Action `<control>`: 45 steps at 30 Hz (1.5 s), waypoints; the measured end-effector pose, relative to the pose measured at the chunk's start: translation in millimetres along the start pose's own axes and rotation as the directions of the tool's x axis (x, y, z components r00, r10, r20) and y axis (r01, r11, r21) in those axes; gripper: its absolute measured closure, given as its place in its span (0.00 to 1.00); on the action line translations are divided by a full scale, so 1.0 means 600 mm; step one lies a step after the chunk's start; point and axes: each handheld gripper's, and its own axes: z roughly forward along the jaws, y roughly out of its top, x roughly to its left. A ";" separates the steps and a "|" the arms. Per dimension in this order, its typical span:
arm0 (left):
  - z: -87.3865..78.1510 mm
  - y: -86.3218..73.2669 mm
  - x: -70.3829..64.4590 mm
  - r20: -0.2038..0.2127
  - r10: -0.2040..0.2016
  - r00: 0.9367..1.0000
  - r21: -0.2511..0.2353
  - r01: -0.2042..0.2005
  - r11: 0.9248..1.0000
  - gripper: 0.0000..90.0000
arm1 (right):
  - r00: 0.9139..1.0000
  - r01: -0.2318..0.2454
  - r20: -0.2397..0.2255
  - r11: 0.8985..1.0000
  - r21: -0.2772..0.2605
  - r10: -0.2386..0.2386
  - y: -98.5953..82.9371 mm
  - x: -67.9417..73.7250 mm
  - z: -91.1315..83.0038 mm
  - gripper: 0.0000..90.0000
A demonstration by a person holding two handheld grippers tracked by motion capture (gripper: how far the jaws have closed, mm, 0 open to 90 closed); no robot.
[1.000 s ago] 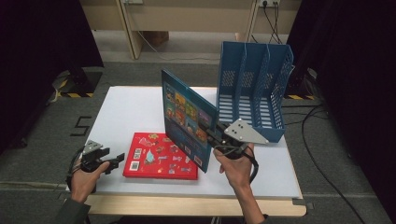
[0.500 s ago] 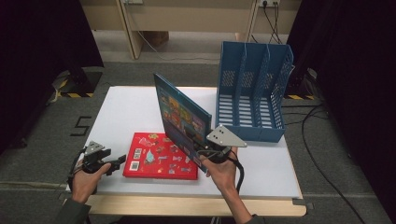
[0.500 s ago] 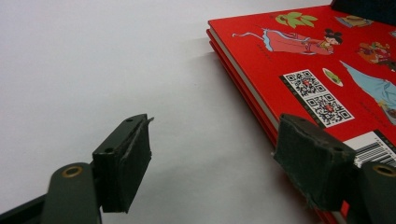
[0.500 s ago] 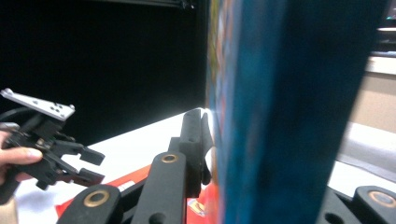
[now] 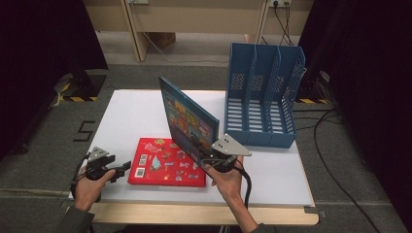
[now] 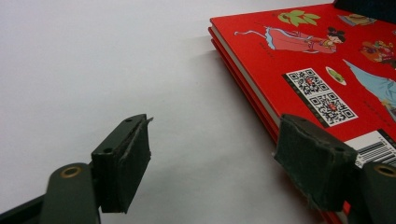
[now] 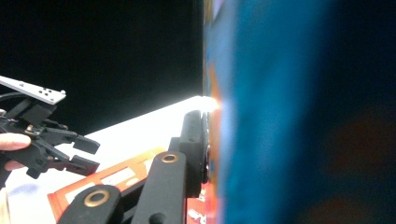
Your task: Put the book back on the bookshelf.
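Observation:
A blue picture book [image 5: 188, 120] stands on edge, tilted, above the right end of a red book [image 5: 165, 162] that lies flat on the white table [image 5: 131, 116]. My right gripper [image 5: 206, 158] is shut on the blue book's lower corner. In the right gripper view, one jaw presses the blue book's [image 7: 280, 116] cover and the other is hidden behind it. My left gripper [image 5: 121, 170] is open and low just left of the red book. In the left gripper view, its right jaw sits by the red book's [image 6: 327, 70] near corner, with nothing between the jaws.
A blue file rack [image 5: 262, 97] with three upright slots stands at the table's back right. Bare white table lies behind and to the left of the red book. Cables trail over the floor at the right.
My right gripper has carried the blue book leftward, away from the file rack, to above the red book's right end. The left gripper has stayed put.

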 end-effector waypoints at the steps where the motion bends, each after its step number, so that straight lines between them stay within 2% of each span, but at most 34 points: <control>1: 0.000 0.000 0.000 0.001 0.002 1.000 0.005 -0.002 1.000 0.28 | 1.000 0.002 0.000 1.000 0.010 -0.002 -0.003 -0.001 0.000 0.84; 10: 0.002 -0.001 0.000 -0.001 0.005 1.000 0.015 -0.005 1.000 0.25 | 1.000 -0.018 0.001 1.000 0.011 0.018 -0.019 -0.009 0.003 0.85; 18: 0.003 -0.001 0.000 -0.001 0.008 1.000 0.014 -0.008 1.000 0.25 | 1.000 0.022 -0.008 1.000 0.012 -0.022 -0.019 -0.002 0.005 0.89; 23: 0.003 -0.001 -0.001 0.000 0.011 1.000 0.015 -0.011 1.000 0.25 | 1.000 0.021 -0.016 1.000 0.016 -0.021 -0.017 -0.003 0.004 0.90; 32: 0.002 -0.001 -0.001 -0.002 0.009 1.000 0.013 -0.009 1.000 0.25 | 1.000 0.003 -0.021 1.000 0.013 -0.003 -0.014 -0.012 0.003 0.91; 41: 0.003 -0.001 -0.001 -0.003 0.009 1.000 0.010 -0.009 1.000 0.25 | 0.999 -0.044 -0.031 0.999 0.014 0.044 -0.007 -0.028 -0.007 0.91; 45: 0.002 -0.001 -0.001 -0.003 0.011 1.000 0.012 -0.011 1.000 0.25 | 0.999 -0.040 -0.034 0.999 0.014 0.041 -0.004 -0.032 -0.009 0.91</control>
